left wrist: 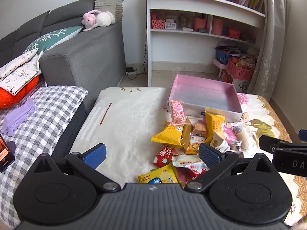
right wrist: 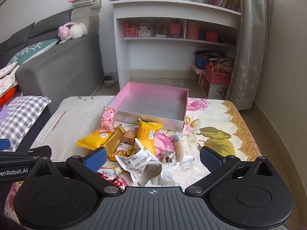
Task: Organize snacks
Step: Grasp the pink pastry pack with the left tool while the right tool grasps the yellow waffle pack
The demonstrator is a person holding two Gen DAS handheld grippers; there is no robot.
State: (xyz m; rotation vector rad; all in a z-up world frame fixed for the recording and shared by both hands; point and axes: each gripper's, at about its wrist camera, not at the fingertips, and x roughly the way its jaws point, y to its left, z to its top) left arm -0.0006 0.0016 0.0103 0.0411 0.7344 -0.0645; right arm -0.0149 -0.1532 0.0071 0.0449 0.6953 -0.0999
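Both the left gripper (left wrist: 152, 154) and right gripper (right wrist: 152, 156) hover spread and empty; snacks (right wrist: 134, 143) heaped at six o'clock of the empty pink box (right wrist: 151, 103), awaiting sorting.

A grey sofa (left wrist: 82, 57) stands left of a white bookshelf (right wrist: 176, 36) against a pale wall; curtains (right wrist: 249, 44) hang right, seemingly by a daylit window

Loose snack packets (right wrist: 134, 149) are crowding the approach to the pink box (right wrist: 151, 103); bare cloth (left wrist: 124, 118) is lying open left, and the box seemingly holds nothing.
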